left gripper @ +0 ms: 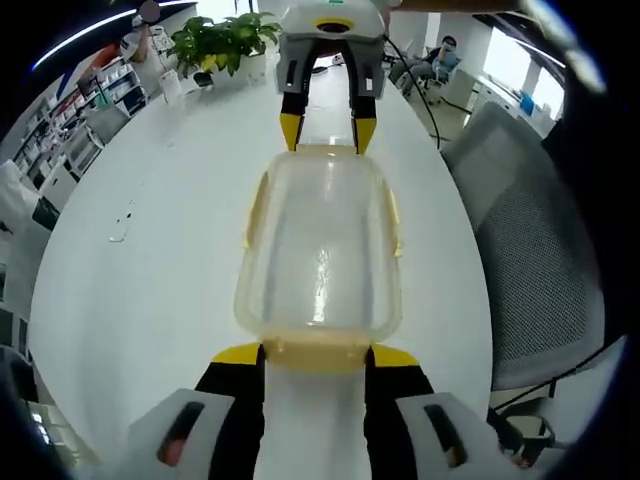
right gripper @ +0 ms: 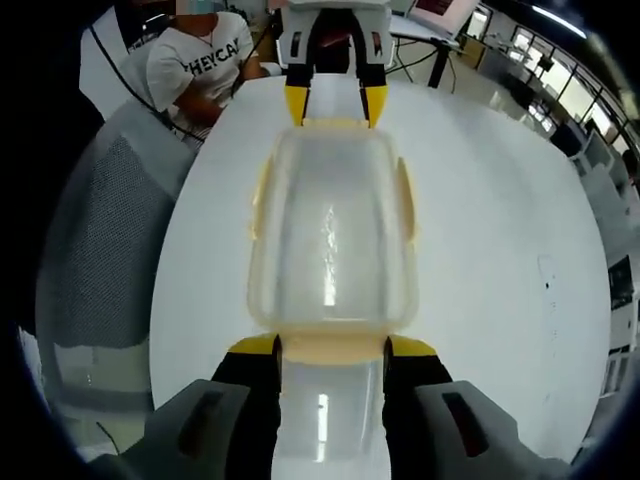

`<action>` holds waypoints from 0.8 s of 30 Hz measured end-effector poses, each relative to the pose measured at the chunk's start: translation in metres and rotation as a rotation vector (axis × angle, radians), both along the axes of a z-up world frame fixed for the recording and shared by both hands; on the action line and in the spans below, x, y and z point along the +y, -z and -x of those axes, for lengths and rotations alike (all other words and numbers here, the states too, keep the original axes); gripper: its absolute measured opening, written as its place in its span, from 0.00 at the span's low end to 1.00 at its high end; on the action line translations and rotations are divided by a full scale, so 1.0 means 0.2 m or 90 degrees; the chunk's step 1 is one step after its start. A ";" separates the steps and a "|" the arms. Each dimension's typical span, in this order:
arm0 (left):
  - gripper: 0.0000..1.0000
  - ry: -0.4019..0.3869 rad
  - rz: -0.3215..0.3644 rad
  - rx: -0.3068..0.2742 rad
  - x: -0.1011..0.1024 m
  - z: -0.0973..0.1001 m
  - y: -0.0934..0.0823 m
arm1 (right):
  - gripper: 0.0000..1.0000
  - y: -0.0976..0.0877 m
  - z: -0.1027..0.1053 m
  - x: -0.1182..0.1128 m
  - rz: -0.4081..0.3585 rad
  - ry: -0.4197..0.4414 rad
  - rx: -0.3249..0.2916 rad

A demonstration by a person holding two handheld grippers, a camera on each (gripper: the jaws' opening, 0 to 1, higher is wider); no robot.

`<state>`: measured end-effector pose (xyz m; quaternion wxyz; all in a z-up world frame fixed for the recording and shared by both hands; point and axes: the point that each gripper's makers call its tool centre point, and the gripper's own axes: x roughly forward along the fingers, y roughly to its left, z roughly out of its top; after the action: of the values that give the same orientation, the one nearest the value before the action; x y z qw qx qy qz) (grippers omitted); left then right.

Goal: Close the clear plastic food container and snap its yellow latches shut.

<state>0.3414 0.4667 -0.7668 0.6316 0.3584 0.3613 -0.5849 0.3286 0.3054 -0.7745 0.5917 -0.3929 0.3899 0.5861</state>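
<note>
The clear plastic container (left gripper: 320,250) sits lid-on in the middle of the white table (left gripper: 150,260), lying lengthwise between my two grippers. It looks light, thin-walled and slick, so I judge it will slide or flex if pushed off-centre; I would press only on the latches, with the opposite end braced. It is a rounded, see-through rectangle that looks empty, with pale yellow latches: one at each end and one along each long side (right gripper: 408,200). My left gripper (left gripper: 316,352) has its yellow-tipped jaws spread, straddling the near end latch (left gripper: 316,356), gripping nothing. In the right gripper view, my right gripper (right gripper: 332,346) does the same at the other end latch (right gripper: 332,348), jaws apart. A grey mesh chair (left gripper: 540,250) stands beside the table, and a potted plant (left gripper: 222,42) at its far end
</note>
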 end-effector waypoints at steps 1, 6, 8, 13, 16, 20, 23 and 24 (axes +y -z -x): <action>0.33 -0.001 0.001 0.001 -0.02 0.00 -0.01 | 0.36 0.00 0.00 -0.02 0.002 0.001 0.000; 0.33 0.003 -0.004 -0.001 -0.08 0.00 0.00 | 0.36 0.00 0.01 -0.08 -0.001 0.005 0.003; 0.33 0.004 -0.008 -0.002 -0.11 0.00 0.00 | 0.36 0.00 0.01 -0.11 -0.004 0.009 0.006; 0.33 0.006 -0.009 -0.003 -0.19 0.00 0.00 | 0.36 0.01 0.02 -0.19 -0.002 0.009 0.006; 0.33 0.008 -0.013 0.001 -0.24 0.01 0.01 | 0.36 0.02 0.02 -0.24 -0.001 0.008 0.007; 0.33 0.011 -0.018 -0.001 -0.30 0.00 0.02 | 0.36 0.02 0.02 -0.29 0.000 0.009 0.007; 0.33 0.012 -0.019 0.000 -0.33 0.00 0.02 | 0.36 0.02 0.02 -0.33 -0.001 0.011 0.006; 0.33 0.012 -0.018 -0.001 -0.34 0.00 0.01 | 0.36 0.03 0.02 -0.35 -0.001 0.012 0.006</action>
<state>0.3423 0.3985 -0.7698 0.6212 0.3709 0.3658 -0.5855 0.3248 0.2363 -0.7796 0.5954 -0.3860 0.3962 0.5827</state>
